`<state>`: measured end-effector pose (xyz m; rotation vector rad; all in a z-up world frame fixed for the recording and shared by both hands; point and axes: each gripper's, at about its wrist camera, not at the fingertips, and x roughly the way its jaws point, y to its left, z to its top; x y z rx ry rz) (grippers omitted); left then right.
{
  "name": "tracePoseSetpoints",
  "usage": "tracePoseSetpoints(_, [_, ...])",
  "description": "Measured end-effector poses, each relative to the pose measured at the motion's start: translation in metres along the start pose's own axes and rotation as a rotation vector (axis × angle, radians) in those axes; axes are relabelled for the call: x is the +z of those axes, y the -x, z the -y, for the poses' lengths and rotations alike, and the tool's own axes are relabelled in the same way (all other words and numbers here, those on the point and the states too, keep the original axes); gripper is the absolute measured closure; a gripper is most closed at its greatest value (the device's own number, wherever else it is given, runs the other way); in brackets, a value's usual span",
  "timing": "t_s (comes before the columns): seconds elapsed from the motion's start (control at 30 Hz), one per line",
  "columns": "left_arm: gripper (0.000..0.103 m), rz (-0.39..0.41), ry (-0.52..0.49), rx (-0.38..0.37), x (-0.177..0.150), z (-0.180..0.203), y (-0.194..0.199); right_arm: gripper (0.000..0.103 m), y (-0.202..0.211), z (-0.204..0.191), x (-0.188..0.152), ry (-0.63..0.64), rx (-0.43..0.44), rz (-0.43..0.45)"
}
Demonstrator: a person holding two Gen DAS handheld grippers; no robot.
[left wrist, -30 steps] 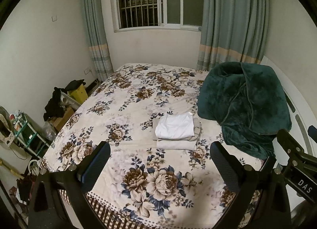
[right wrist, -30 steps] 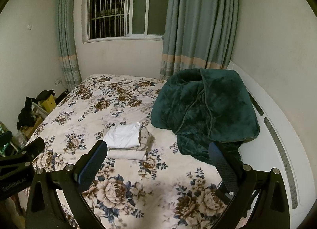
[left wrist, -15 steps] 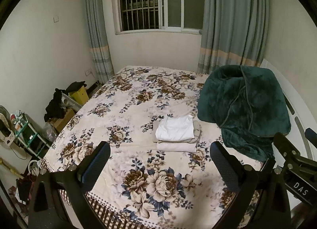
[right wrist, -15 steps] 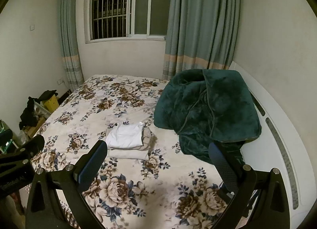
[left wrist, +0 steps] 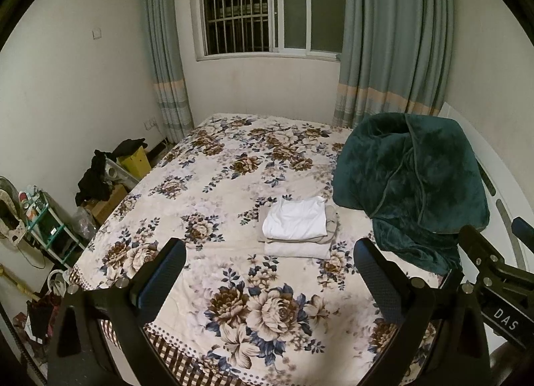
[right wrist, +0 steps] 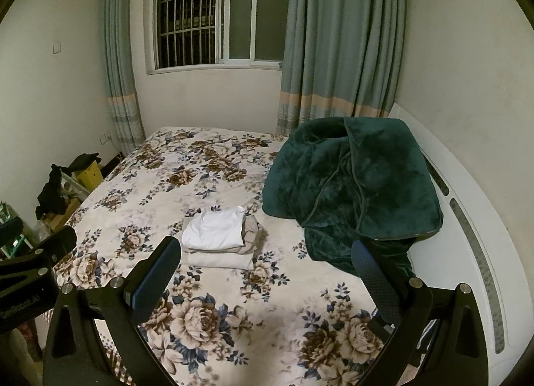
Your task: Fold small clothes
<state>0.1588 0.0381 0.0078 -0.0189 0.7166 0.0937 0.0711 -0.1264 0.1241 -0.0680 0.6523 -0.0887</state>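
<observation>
while both our tools, left tool (left wrist: 268, 271) and right tool (right wrist: 267, 269), hang spread wide and empty, the folded clothes stack (left wrist: 295, 227) lies mid-bed (left wrist: 233, 169), long axis running left-right beside the green blanket (left wrist: 410, 179).

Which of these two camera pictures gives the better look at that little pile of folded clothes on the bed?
The left wrist view: the pile lies clear between the open left claw fingers. In the right wrist view the pile sits off to the left, with a right claw finger covering its near left corner.
</observation>
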Motion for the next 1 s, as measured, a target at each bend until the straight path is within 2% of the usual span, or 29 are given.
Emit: tracePoseSetpoints(1.0, [0.000,0.019,0.026,0.031,-0.006,0.001,0.014,0.000,0.005,-0.014,0.003,-0.006,0.008,0.003])
